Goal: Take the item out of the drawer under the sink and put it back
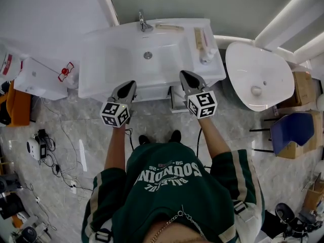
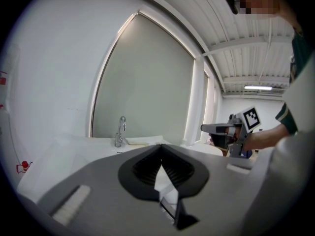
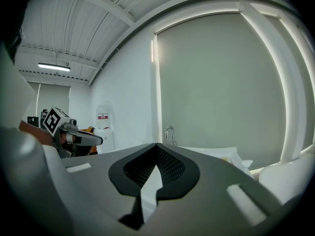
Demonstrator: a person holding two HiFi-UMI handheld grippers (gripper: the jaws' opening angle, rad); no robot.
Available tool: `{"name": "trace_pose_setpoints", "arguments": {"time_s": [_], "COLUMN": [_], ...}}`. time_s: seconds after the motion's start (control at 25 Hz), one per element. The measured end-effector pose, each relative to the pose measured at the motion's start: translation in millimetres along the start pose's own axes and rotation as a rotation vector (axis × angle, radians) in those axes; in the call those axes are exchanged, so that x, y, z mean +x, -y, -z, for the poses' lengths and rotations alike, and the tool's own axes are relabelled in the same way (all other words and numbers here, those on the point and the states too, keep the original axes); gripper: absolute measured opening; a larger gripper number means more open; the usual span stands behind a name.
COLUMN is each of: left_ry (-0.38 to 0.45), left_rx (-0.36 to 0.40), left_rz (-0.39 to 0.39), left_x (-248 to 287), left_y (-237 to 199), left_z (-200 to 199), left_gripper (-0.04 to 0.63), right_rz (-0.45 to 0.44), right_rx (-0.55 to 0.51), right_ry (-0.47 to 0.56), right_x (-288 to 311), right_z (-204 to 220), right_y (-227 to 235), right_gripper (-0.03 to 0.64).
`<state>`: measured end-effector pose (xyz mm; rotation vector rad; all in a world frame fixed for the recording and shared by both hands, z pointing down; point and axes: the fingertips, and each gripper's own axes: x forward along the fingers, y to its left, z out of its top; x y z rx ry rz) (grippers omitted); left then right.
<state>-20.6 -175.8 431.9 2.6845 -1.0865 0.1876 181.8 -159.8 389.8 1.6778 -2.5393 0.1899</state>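
White porcelain sink [image 1: 147, 54] stands straight ahead; the drawer [image 1: 152, 92] under it runs left to right, just beyond and below both tools, apparently closed, so the item inside is unseen. The left gripper [image 1: 131, 83] and right gripper [image 1: 184, 74] hover about equally near, the 2 pairs of jaws pressed together, holding nothing

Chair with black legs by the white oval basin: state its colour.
Blue chair; head view shows it best.
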Motion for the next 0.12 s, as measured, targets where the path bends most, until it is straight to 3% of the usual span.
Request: {"name": "trace_pose_setpoints", "arguments": {"time_s": [0.12], "left_ry": [0.002], "left_rx": [0.001], "left_rz": [-0.002], "left_x": [-0.2], "left_y": [-1.7], "left_z": [-1.1], "left_gripper": [0.049], "right_rz": [-0.003], "right_rx": [0.000], "right_ry": [-0.002], "right_x": [1.3], "right_z": [1.0], "right_y": [-1.2], "right_gripper": [0.002]}}
